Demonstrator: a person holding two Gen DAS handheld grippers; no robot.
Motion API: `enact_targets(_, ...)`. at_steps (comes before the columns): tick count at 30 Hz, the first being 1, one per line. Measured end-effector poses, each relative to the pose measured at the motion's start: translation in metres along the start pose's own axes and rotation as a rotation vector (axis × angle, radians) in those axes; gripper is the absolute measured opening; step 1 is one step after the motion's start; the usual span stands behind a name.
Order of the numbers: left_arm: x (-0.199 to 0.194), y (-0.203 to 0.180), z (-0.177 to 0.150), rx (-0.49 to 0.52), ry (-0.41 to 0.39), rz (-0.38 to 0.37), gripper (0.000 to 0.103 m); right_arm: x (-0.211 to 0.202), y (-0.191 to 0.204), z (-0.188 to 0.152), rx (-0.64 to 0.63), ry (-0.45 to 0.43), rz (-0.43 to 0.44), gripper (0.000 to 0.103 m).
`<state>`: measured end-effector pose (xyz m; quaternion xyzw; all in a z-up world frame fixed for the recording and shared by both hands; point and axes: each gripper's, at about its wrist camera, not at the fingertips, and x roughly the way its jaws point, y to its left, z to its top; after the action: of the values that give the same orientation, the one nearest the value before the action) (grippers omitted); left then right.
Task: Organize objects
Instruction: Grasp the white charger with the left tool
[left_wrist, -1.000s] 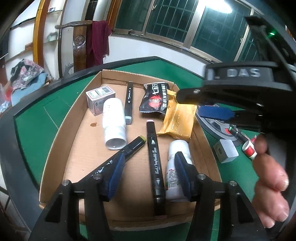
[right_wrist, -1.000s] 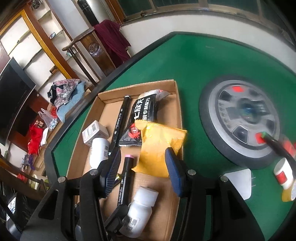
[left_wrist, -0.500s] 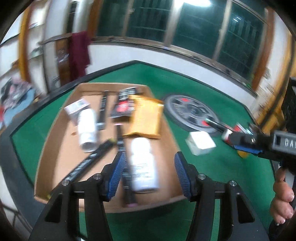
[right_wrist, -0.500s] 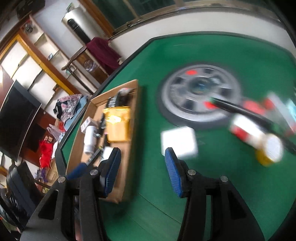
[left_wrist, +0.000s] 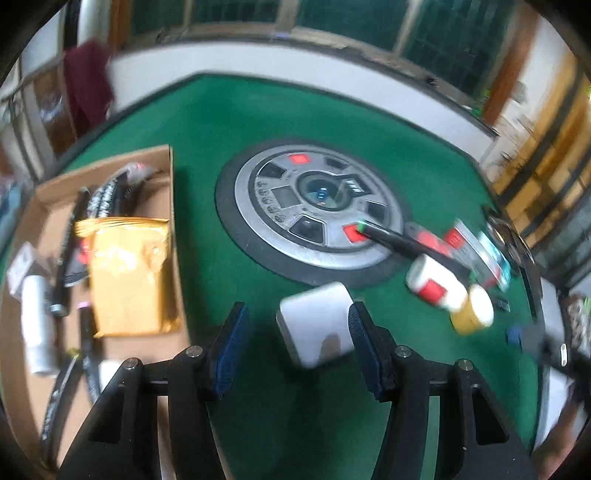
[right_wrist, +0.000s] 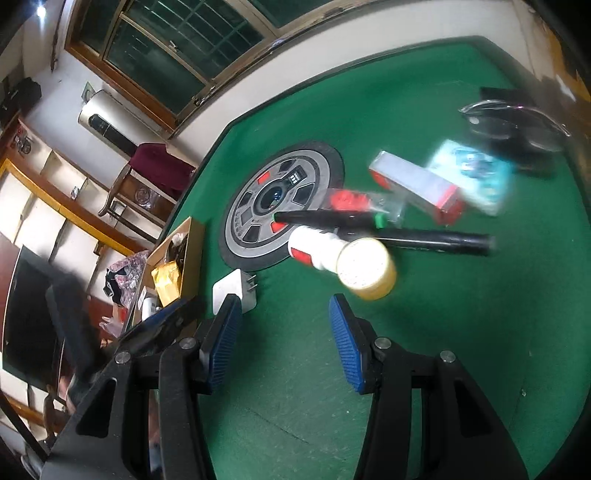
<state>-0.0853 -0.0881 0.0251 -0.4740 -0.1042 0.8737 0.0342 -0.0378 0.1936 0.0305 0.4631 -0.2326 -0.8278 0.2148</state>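
Left gripper (left_wrist: 297, 347): jaws apart, nothing grasped, poised over a white plug adapter (left_wrist: 317, 326) lying on the green table (left_wrist: 229, 122). Right gripper (right_wrist: 284, 338): jaws apart, likewise empty, over bare felt. Just beyond it lay a white bottle with a yellow cap (right_wrist: 343, 256), touching two black markers (right_wrist: 406, 230). Farther off were a round grey dial (right_wrist: 277, 203), a red and silver box (right_wrist: 417, 184) and a teal packet (right_wrist: 476, 177). At the left stood a cardboard tray (left_wrist: 171, 229) holding a yellow pouch (left_wrist: 127, 273), markers and a white bottle (left_wrist: 35, 332).
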Motion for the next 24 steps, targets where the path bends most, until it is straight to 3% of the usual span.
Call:
enact_targets(6,0.027,-0.007,0.012,0.003,0.090,-0.019,0.050,0.004,-0.007,-0.001,0.017,0.018,0.014,0.048)
enact_targets(9,0.020,-0.014,-0.004,0.046,0.103,-0.040,0.050,0.001,-0.011,0.000,0.025,0.005,0.008,0.048)
enact_targets(16,-0.011,-0.047,-0.063,0.194,0.139,-0.199,0.050,-0.001,-0.021,0.003,0.055,-0.006,0.001,0.048)
enact_targets(20,-0.026,-0.054,-0.063,0.210,0.026,-0.015,0.050,-0.003,-0.026,0.005,0.070,-0.020,-0.014,0.048)
enact_targets(24,-0.015,-0.047,-0.049,0.155,0.042,0.046,0.051,-0.004,-0.029,0.008,0.074,-0.029,-0.030,0.048)
